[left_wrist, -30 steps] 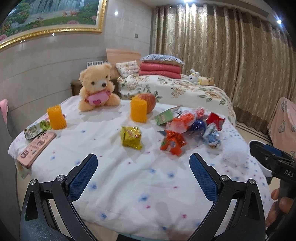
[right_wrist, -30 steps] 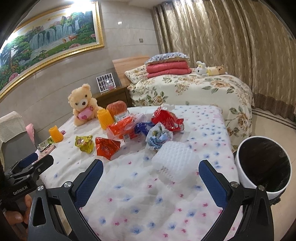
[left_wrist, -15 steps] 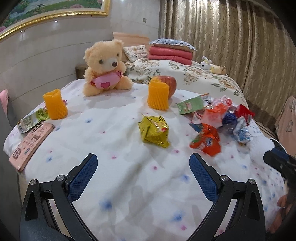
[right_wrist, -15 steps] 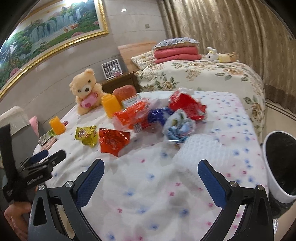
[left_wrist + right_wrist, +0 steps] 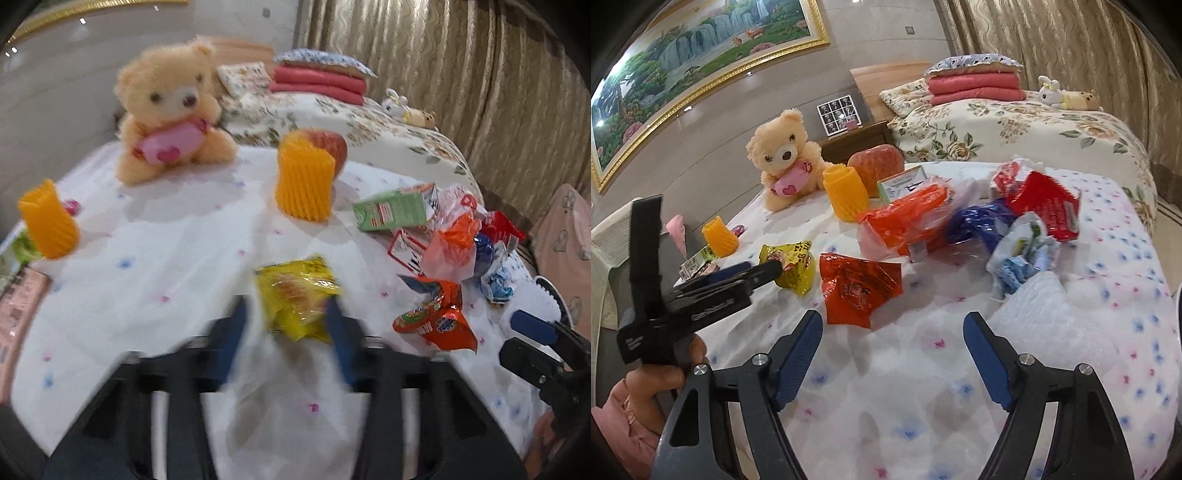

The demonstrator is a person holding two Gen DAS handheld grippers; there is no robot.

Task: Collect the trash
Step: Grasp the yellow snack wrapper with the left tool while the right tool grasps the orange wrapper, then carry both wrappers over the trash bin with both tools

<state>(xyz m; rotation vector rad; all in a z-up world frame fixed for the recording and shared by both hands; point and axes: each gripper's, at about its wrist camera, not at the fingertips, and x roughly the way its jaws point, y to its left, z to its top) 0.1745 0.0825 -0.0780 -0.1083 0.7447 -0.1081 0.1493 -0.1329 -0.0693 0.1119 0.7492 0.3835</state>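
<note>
Left tool (image 5: 286, 308) blurred, closing around a crumpled yellow foil snack wrapper (image 5: 295, 291). Wrapper lying between the two blue pads on the white flower-dotted cloth of the surface (image 5: 166, 258). Right pad at the wrapper's edge, left pad just apart from it; no firm squeeze visible. Red print on the yellow foil, too smeared to read.

Seen from the right wrist: tip of that same tool against the yellow wrapper (image 5: 794, 266), a hand (image 5: 653, 380) in a pink sleeve gripping the handle. Small pale lettering on the black tool body, not legible.

Right tool (image 5: 892, 319) apart and closing, only bare cloth between the pads. Just ahead of its left finger, a flattened red-orange foil packet (image 5: 855, 288). Blue lettering on that packet in the left wrist view, ending roughly in "altine", otherwise unclear.

Farther back, more crumpled wrappers in a heap, a green drink carton (image 5: 391, 212) with a white and red label too small to read, and a beige teddy bear (image 5: 166, 107).
</note>
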